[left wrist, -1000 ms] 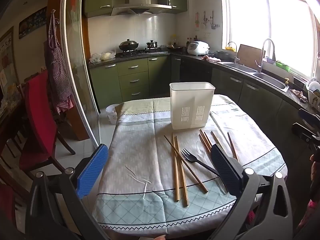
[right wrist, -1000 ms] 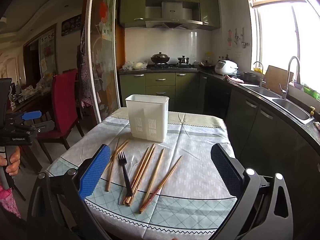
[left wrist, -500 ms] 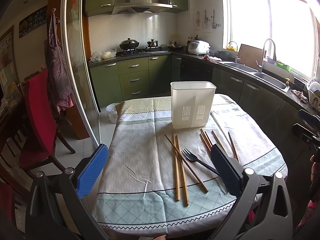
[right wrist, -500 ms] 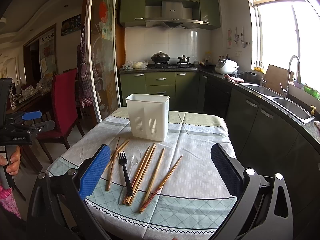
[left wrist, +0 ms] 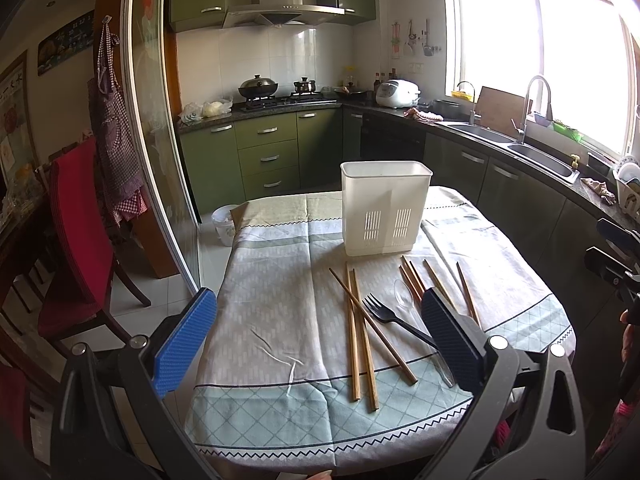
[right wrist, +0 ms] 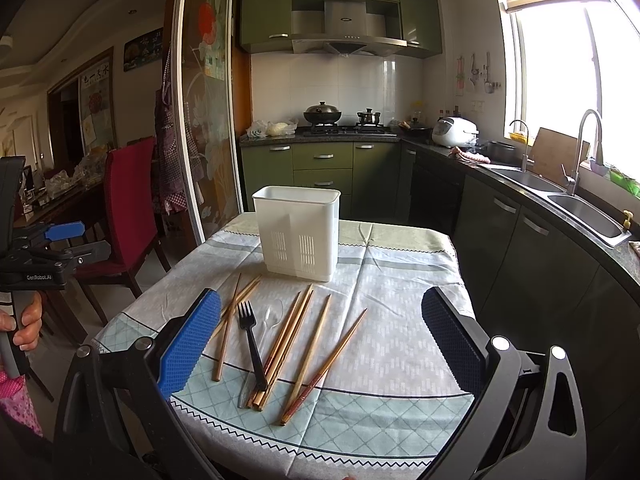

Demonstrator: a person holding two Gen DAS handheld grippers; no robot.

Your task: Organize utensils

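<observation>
Utensils lie loose on the near half of the tabletop (right wrist: 400, 360), which is covered by a pale green and grey patterned cloth. Nearest the cameras, the left tongs (left wrist: 316, 340) and the right tongs (right wrist: 320, 344) both hang above the near edge with their blue-padded jaws spread wide, gripping nothing. Just beyond them, a black plastic fork (right wrist: 251, 340) lies with its tines pointing away, a clear plastic spoon (right wrist: 270, 320) just beside it on the right. Long wooden chopsticks (right wrist: 280, 344) flank these two on both sides; some cross each other, and the rightmost stick lies apart at a slant. In the left view the same black fork (left wrist: 394, 318) rests across one crossing chopstick. Farther back, a white rectangular plastic utensil holder with slotted vents (right wrist: 298, 232) stands upright near the tabletop's middle, apart from the scattered pieces. Behind it run green kitchen cabinets (right wrist: 322, 168).
</observation>
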